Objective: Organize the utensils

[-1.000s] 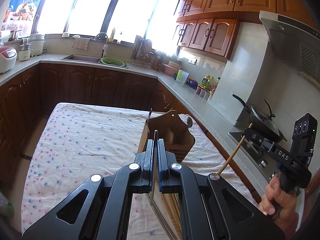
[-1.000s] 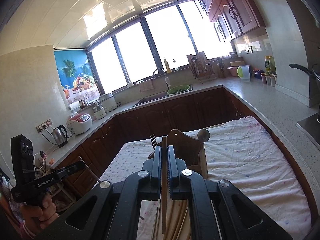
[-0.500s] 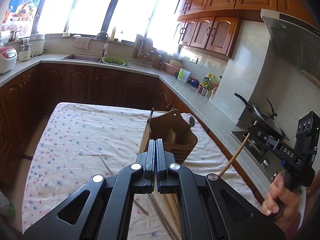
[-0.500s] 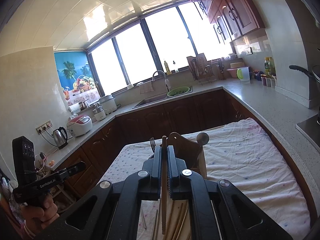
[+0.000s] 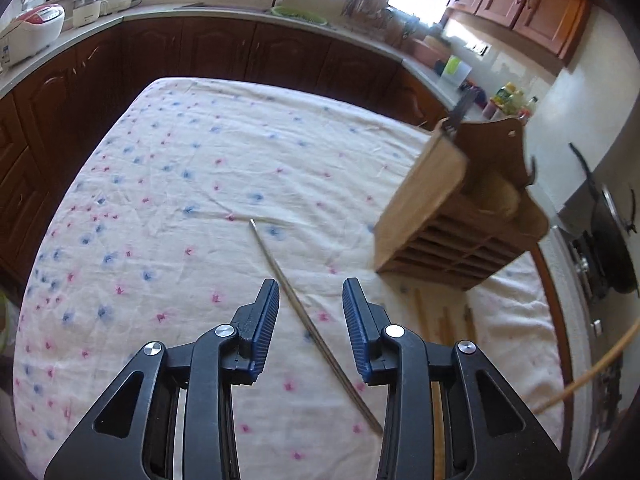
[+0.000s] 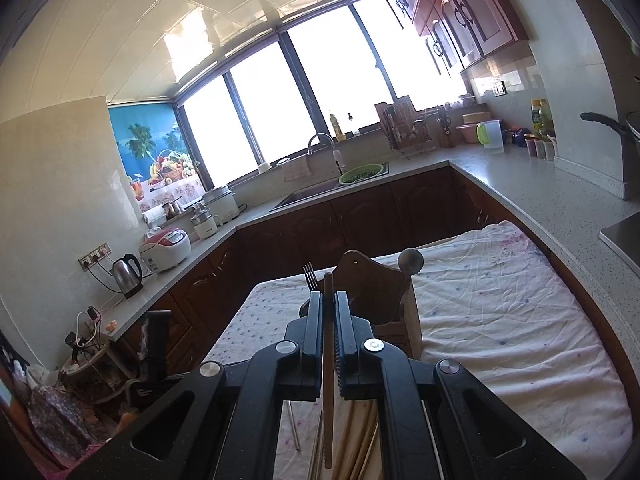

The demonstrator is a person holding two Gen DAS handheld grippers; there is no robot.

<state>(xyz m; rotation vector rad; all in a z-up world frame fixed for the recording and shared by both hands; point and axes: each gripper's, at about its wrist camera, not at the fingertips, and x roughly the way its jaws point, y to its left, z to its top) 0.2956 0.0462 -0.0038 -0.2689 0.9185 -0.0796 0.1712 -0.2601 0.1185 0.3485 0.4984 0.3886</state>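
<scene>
Utensils: a fork [image 6: 309, 276] and a round-ended piece are already stood in the wooden holder [image 5: 452, 216] at right of the left wrist frame; a metal chopstick [image 5: 308, 326] and wooden sticks [image 5: 444, 324] at the holder's foot are left on the flowered cloth [image 5: 180, 184].

Left gripper [image 5: 310, 322]: jaws just opened, spread above the metal chopstick, nothing pinched. Right gripper [image 6: 329, 334]: pressed on a wooden chopstick [image 6: 328, 380] before the holder; approach judged unobstructed.

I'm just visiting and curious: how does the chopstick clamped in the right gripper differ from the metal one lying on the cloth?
The wooden chopstick is pale brown and pinched in the shut right gripper, off the table; the metal chopstick is grey and shiny and lies flat on the flowered cloth. The left gripper hangs over the metal one; its jaws have just been opening and do not touch it. Both are long, thin and straight.
</scene>
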